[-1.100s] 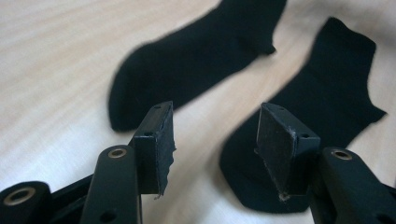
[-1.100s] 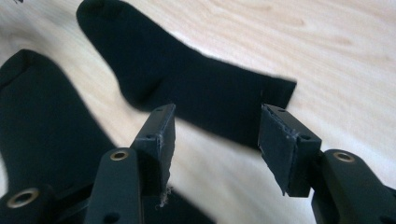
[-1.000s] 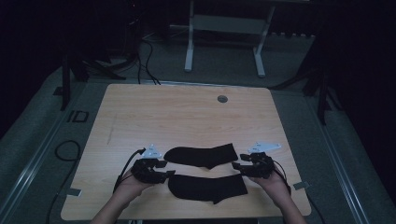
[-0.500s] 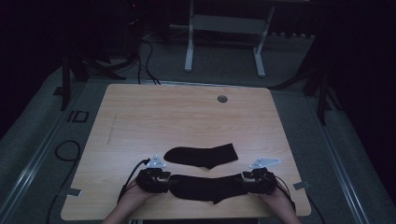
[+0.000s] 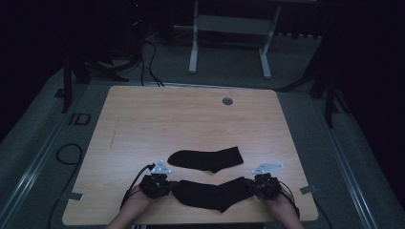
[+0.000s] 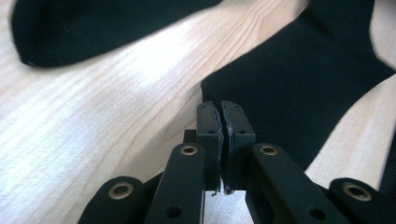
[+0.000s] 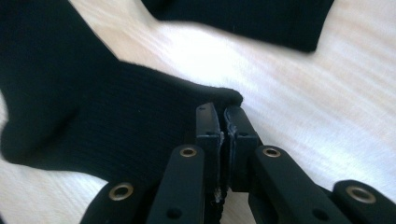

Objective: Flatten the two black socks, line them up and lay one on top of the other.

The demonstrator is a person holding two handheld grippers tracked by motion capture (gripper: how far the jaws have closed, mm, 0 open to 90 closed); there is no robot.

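From the high view, two black socks lie on the wooden bench (image 5: 143,114): the far sock (image 5: 205,159) rests flat and untouched near the middle of the front half, and the near sock (image 5: 210,193) stretches across just behind the front edge, with the left tongs (image 5: 168,186) at its left end and the right tongs (image 5: 250,185) at its right end. Both tongs have just been closing, each with an end of the near sock between its jaws. In the left gripper view, the left tongs (image 6: 219,109) are clenched on the edge of the near sock (image 6: 299,88), a sliver of fabric pinched between the pads, the far sock (image 6: 93,23) lying beyond. In the right gripper view, the right tongs (image 7: 222,112) are clenched on the ribbed end of the near sock (image 7: 93,102). So, as I judge it, the grasp at both ends is made; lifting the sock and laying it on or beside its mate, apparently the aim, is not yet begun.
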